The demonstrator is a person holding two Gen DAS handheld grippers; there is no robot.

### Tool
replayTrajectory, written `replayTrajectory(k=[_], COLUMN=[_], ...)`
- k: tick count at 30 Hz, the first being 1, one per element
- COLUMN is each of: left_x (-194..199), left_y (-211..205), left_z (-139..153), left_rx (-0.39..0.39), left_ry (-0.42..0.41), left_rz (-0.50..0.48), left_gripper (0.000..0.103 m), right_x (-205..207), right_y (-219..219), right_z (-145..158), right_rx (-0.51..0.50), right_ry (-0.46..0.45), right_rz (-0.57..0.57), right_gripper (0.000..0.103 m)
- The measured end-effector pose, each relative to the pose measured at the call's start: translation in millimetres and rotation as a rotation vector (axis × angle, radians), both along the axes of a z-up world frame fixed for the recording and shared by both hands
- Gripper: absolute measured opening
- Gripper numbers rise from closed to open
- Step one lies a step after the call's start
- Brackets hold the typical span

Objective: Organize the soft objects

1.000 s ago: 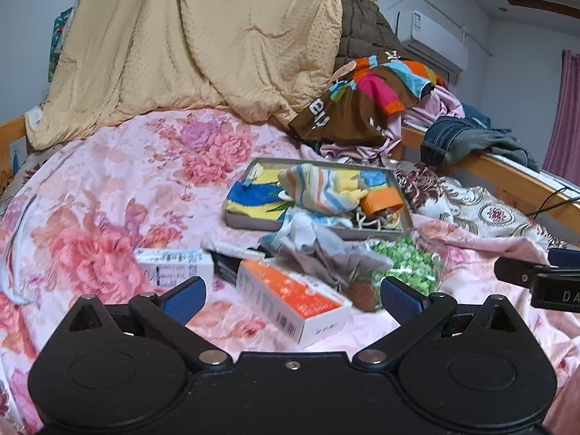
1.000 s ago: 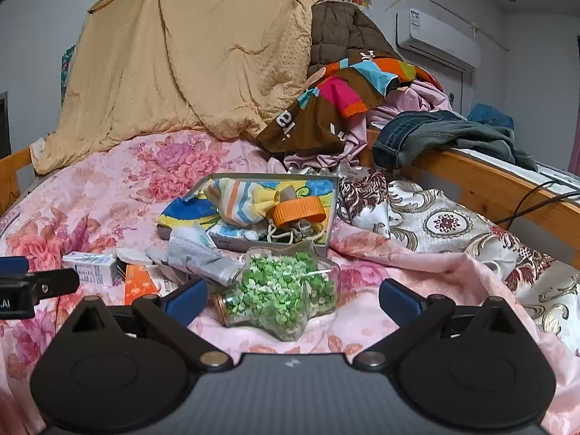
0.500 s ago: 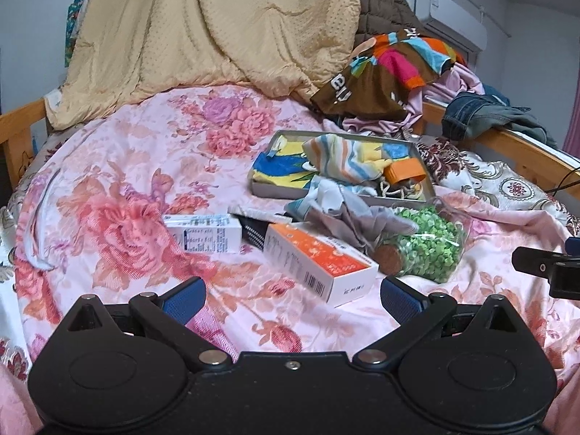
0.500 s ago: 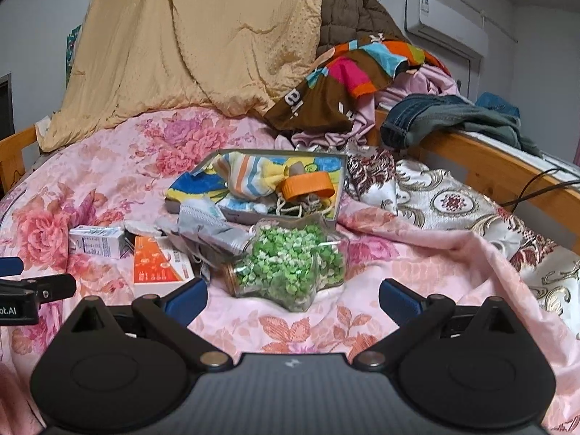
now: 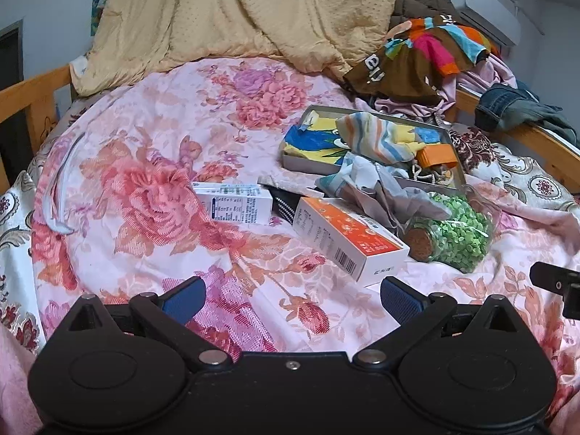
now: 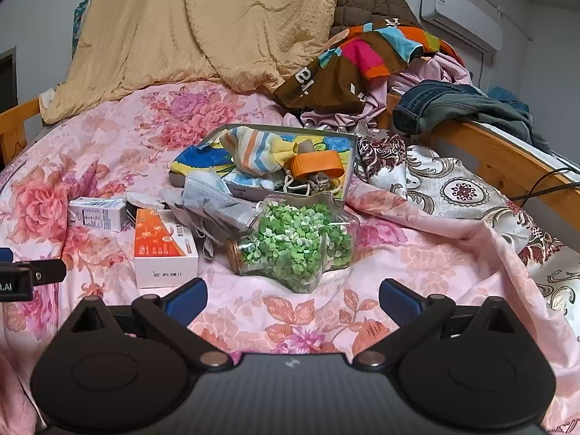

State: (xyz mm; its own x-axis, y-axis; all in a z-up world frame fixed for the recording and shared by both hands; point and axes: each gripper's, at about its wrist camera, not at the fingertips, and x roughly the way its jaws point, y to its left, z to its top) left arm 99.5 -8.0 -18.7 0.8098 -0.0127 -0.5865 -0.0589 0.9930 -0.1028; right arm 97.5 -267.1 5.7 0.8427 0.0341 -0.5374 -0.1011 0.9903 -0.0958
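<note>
A shallow grey box [image 5: 295, 161] [image 6: 346, 185] lies on the flowered bedspread and holds a striped cloth [image 5: 377, 139] [image 6: 253, 152], blue-yellow fabric and an orange band [image 6: 317, 165]. A grey face mask [image 5: 388, 195] [image 6: 214, 199] hangs over its near edge. My left gripper [image 5: 291, 299] is open and empty, above the bedspread short of the orange carton [image 5: 348, 239]. My right gripper [image 6: 291, 299] is open and empty, just short of the jar of green bits [image 6: 293, 243].
A white carton [image 5: 235, 203] [image 6: 98, 214] and the orange carton [image 6: 163, 246] lie left of the jar [image 5: 453, 235]. A tan quilt [image 6: 203, 25], piled clothes [image 6: 362, 61] and jeans [image 6: 456, 108] fill the back. Wooden bed rails [image 6: 507, 159] run along the right.
Both grippers have pulled back and risen a little; the objects sit farther off in both views. Nothing was picked up and the jaws stayed open.
</note>
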Motion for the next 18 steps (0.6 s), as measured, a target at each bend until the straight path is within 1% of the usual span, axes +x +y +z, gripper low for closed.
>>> replayTrajectory(k=[8,12,18], left_x=[1.7,3.9,7.5], left_y=[0.0,0.7,5.1], left_z=[-0.5,-0.8,-0.7], left_rx=[-0.016,-0.043,-0.081], left_ry=[0.016,0.030,0.049], left_rz=[0.010,0.010,0.038], left_gripper=[0.102,0.102,0.102], right_x=[1.1,0.7,0.1], right_y=[3.0,5.5,8.4], right_z=[-0.6,-0.5,0.4], right_rx=[-0.006,-0.012,-0.013], right_ry=[0.011,0.012,0.011], right_rz=[0.019,0.028,0.036], right_gripper=[0.103,0.103,0.103])
